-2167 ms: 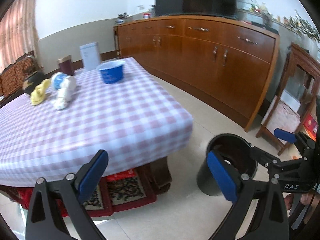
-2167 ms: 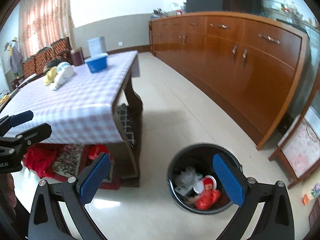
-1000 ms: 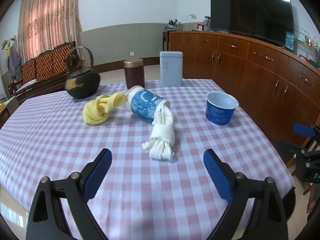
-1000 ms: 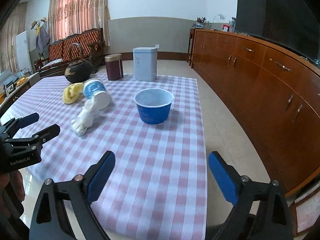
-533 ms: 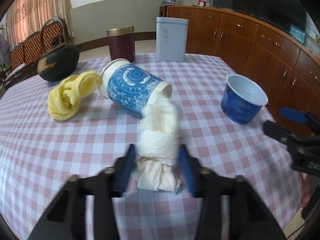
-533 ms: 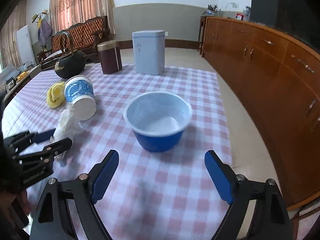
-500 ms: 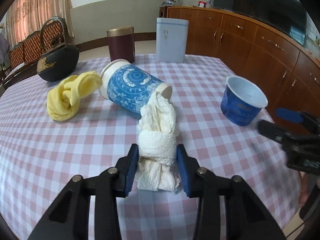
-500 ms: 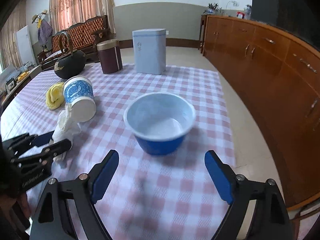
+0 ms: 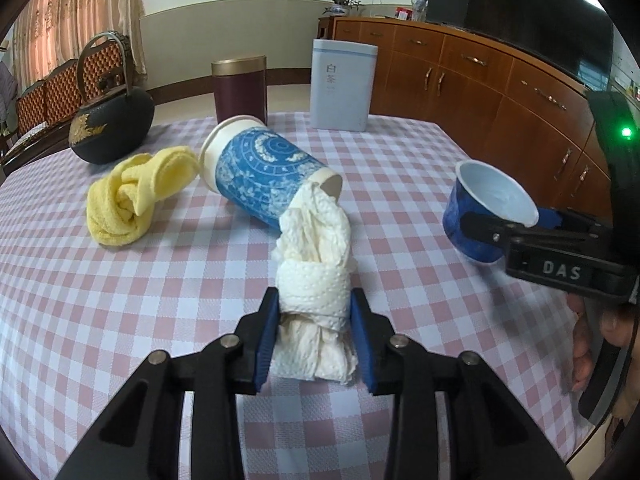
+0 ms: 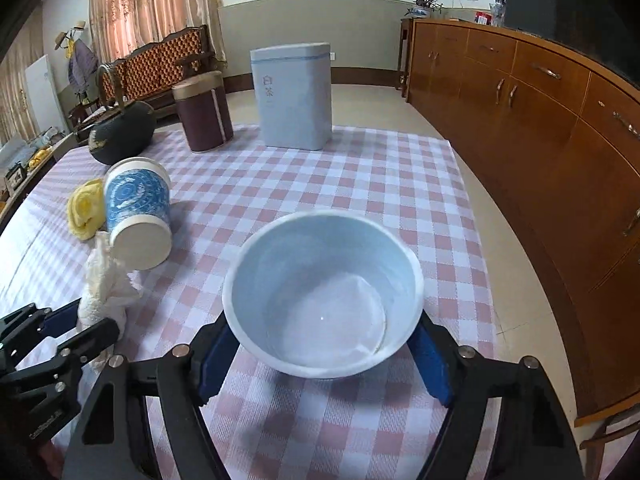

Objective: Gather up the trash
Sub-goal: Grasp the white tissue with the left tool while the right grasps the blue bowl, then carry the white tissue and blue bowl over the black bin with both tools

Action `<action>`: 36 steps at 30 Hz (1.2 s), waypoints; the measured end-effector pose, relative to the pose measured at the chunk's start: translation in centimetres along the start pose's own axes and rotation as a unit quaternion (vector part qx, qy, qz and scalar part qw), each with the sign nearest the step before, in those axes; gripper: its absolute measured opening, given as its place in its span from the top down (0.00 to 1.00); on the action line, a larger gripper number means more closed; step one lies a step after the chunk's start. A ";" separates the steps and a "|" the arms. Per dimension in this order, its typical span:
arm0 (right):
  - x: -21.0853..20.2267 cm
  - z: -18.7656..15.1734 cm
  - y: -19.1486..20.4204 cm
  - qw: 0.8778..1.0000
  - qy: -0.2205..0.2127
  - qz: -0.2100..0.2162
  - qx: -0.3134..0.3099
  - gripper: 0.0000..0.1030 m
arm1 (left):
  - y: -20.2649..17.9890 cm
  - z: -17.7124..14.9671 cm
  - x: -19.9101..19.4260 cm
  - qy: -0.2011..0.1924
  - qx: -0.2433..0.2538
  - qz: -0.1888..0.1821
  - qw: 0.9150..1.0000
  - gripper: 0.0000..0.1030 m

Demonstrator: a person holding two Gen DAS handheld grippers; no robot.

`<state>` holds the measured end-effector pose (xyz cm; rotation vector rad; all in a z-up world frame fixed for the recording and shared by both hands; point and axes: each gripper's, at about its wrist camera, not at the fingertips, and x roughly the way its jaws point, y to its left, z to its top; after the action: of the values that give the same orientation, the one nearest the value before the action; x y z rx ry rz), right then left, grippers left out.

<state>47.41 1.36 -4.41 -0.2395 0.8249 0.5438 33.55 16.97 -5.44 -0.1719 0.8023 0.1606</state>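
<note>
My left gripper [image 9: 314,332] is shut on a crumpled white paper towel [image 9: 316,276] lying on the checked tablecloth [image 9: 160,280]; the towel also shows in the right wrist view [image 10: 106,292]. My right gripper [image 10: 324,356] is shut on a blue paper bowl [image 10: 324,300] with a pale inside; the bowl also shows in the left wrist view [image 9: 490,210]. A blue patterned paper cup [image 9: 264,174] lies on its side just beyond the towel. A yellow cloth [image 9: 136,196] lies left of the cup.
A black iron kettle [image 9: 110,124], a dark red tin [image 9: 240,88] and a pale blue tea box [image 9: 342,84] stand at the table's far side. A long wooden sideboard [image 10: 540,120] runs along the right. The table's right edge [image 10: 476,240] drops to the floor.
Both grippers moved from the bin to the table. The left gripper closed on the paper towel. The right gripper came forward and closed on the blue bowl.
</note>
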 end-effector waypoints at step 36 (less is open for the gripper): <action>-19.6 -12.9 0.0 0.997 -0.068 -0.043 0.020 0.23 | -6.2 -8.0 -13.0 -0.048 0.031 -0.037 0.998 0.65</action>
<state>28.43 -11.04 1.78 -0.1987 0.6886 0.4571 20.30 8.19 -0.92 -0.1341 0.7043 0.0738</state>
